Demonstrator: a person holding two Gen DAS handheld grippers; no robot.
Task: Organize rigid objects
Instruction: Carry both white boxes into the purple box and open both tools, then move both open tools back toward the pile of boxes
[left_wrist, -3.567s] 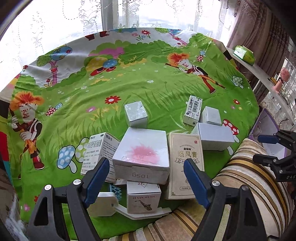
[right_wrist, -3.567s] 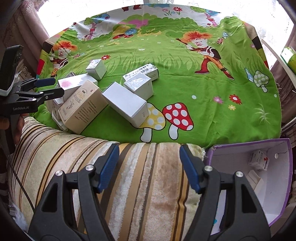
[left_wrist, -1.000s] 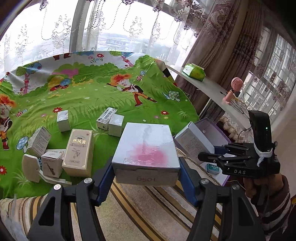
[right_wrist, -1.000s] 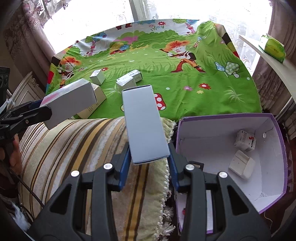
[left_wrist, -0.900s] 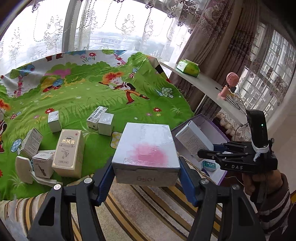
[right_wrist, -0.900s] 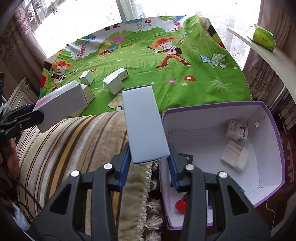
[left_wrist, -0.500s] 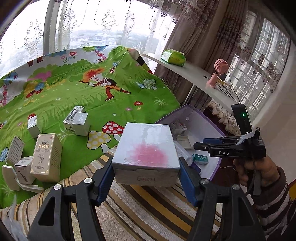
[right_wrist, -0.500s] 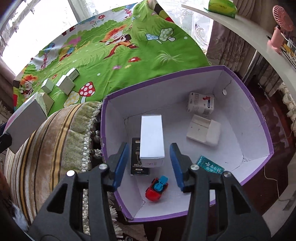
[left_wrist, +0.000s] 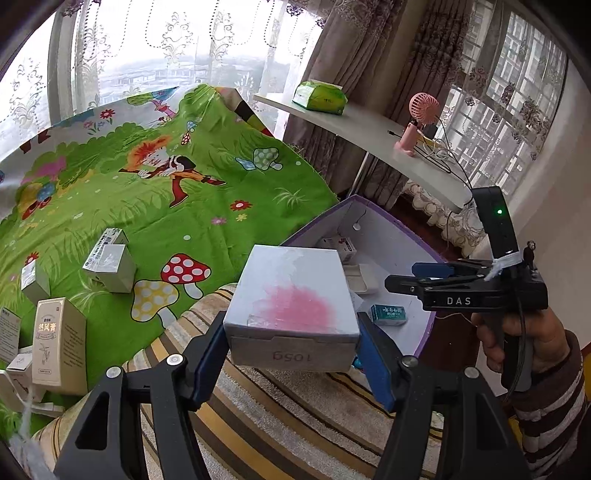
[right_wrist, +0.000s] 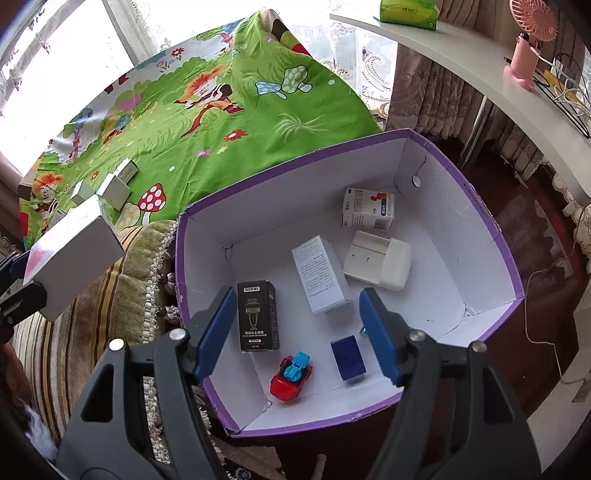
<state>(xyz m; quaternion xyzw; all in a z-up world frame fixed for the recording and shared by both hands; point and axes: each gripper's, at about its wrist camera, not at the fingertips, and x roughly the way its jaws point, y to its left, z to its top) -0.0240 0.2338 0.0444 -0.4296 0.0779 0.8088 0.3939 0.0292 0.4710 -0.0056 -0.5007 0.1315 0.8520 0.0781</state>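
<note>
My left gripper (left_wrist: 291, 347) is shut on a white box with a pink stain (left_wrist: 293, 299), held above a striped cushion just left of the purple storage box (left_wrist: 391, 229). That held box also shows in the right wrist view (right_wrist: 70, 254). My right gripper (right_wrist: 297, 326) is open and empty above the purple box (right_wrist: 476, 206). A tall white box (right_wrist: 320, 273) lies on the purple box's floor, below and between its fingers. Several small boxes (left_wrist: 110, 264) lie on the green cartoon sheet (left_wrist: 147, 206).
In the purple box lie a black box (right_wrist: 256, 317), a red toy car (right_wrist: 291, 376), a blue block (right_wrist: 348, 358), a white case (right_wrist: 378, 264) and a medicine carton (right_wrist: 367, 208). A white shelf (left_wrist: 369, 140) holds a pink fan (left_wrist: 417, 122) and cables. A striped cushion (left_wrist: 288, 417) lies below.
My right gripper opened and let go of the tall white box, which now lies in the purple box. My left gripper carried the pink-stained box rightward toward the purple box.
</note>
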